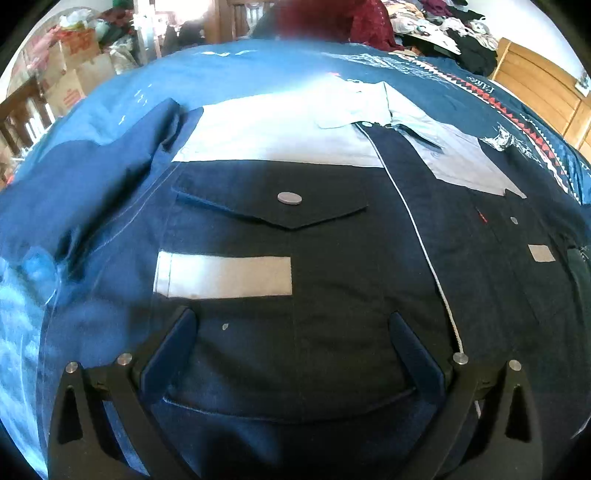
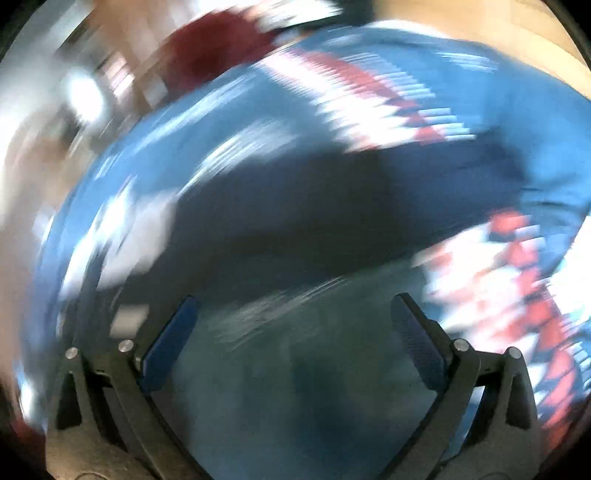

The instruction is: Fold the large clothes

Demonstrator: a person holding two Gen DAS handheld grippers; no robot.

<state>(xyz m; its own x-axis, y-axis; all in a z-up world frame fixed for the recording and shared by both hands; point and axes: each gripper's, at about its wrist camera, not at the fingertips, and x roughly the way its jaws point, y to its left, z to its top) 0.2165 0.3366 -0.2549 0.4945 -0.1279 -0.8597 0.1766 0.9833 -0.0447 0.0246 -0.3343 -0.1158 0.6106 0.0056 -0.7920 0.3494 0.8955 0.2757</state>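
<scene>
Setting: bed under a blue patterned bedspread [image 1: 258,70], cluttered room beyond. Left gripper [image 1: 291,354], at 6 o'clock in its view: jaws spread wide, grasping nothing, poised over the hem area. Work jacket [image 1: 332,295], navy with pale grey yoke: laid front-up across the bedspread, filling the view's centre. Reflective strip [image 1: 225,275] just ahead of the gripper; pocket flap with snap button [image 1: 289,198] beyond it; collar [image 1: 369,107] at 1 o'clock; left-side sleeve [image 1: 92,177] bunched at 9 o'clock. Clothes pile [image 1: 443,26] farthest, 1 o'clock. Right gripper [image 2: 291,332]: jaws spread, empty; view motion-blurred, dark cloth below. Handling, judged: sturdy, medium-weight, limp cloth; hold at sleeve cuff or hem corners.
</scene>
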